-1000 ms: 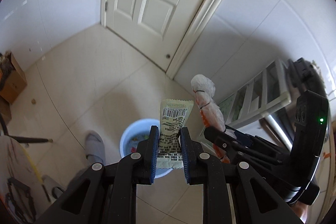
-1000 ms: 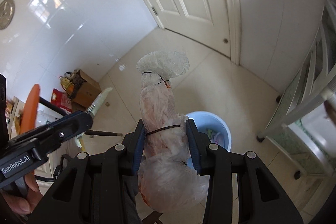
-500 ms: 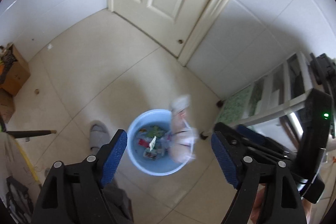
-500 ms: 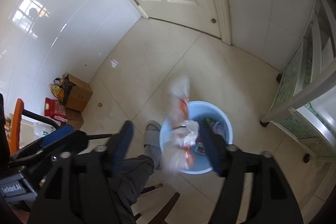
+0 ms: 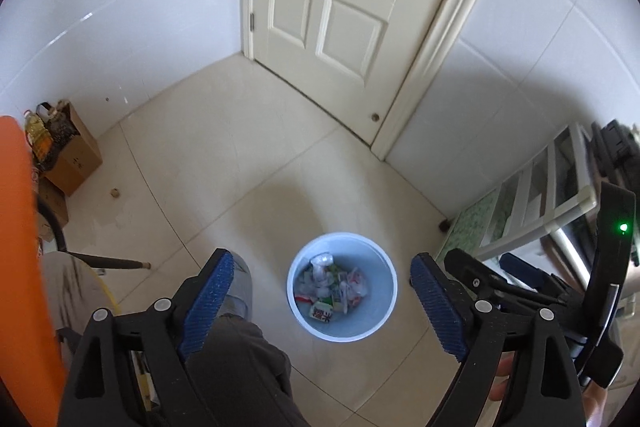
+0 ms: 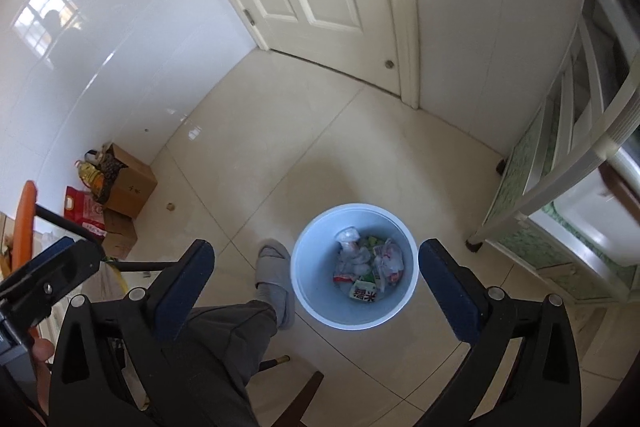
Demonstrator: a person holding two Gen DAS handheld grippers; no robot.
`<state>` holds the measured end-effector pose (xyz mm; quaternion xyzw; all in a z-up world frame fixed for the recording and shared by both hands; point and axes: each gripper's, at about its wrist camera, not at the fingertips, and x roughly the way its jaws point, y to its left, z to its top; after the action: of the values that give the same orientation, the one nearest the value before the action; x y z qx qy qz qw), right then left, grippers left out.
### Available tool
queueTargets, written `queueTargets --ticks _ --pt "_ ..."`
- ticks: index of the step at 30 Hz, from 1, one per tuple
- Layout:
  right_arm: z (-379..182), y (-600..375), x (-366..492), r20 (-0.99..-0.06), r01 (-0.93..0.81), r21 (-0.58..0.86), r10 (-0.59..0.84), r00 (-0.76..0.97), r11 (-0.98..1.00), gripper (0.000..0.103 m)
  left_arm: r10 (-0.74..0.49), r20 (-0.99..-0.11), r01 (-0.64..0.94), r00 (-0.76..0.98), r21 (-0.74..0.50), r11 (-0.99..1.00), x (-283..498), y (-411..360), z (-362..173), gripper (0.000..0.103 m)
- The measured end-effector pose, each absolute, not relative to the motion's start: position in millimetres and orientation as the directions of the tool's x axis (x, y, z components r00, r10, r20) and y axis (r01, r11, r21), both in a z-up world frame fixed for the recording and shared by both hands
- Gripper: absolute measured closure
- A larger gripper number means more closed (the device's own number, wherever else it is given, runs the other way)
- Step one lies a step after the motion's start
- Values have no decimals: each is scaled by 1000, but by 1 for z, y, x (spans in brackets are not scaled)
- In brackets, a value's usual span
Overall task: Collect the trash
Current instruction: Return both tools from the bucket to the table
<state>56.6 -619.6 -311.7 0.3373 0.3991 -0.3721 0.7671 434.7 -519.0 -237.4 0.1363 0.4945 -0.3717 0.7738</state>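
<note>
Both tongs have just been opening and now stand wide with nothing between the pads: left tongs [image 5: 320,301]; right tongs [image 6: 316,289]. A second ago the left pinched a barcoded wrapper and the right a knotted plastic bundle; both now lie among the trash [image 6: 366,263] in the blue bin [image 6: 316,301] on the floor (this drop looks done).

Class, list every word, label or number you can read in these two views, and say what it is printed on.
Nothing reads clearly.
Carton in the bin: large characters, too blurred to read.
Red bag: print too small.
Cardboard box: marks unreadable.
</note>
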Motion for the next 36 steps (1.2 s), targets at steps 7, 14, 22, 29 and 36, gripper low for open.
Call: queueTargets --ticks 7,14,22,29,36 --pt "-249 -575 77 -809 790 206 -354 470 578 0 -521 -797 701 307 -181 690 411 -456 -180 16" --pt "-190 -516 109 -735 712 184 -386 557 677 0 -576 -719 671 389 -208 712 395 -367 -129 10" --pt "-148 -446 157 -672 599 157 -360 647 785 0 -539 -650 548 535 -218 808 370 -249 -83 7" --pt "-129 -382 207 -639 461 144 -273 719 876 0 -460 -589 427 664 -207 880 330 -156 -51 5" --pt "-115 -316 251 -616 309 117 -175 768 944 0 -365 -553 318 749 -183 930 286 -86 -39 4"
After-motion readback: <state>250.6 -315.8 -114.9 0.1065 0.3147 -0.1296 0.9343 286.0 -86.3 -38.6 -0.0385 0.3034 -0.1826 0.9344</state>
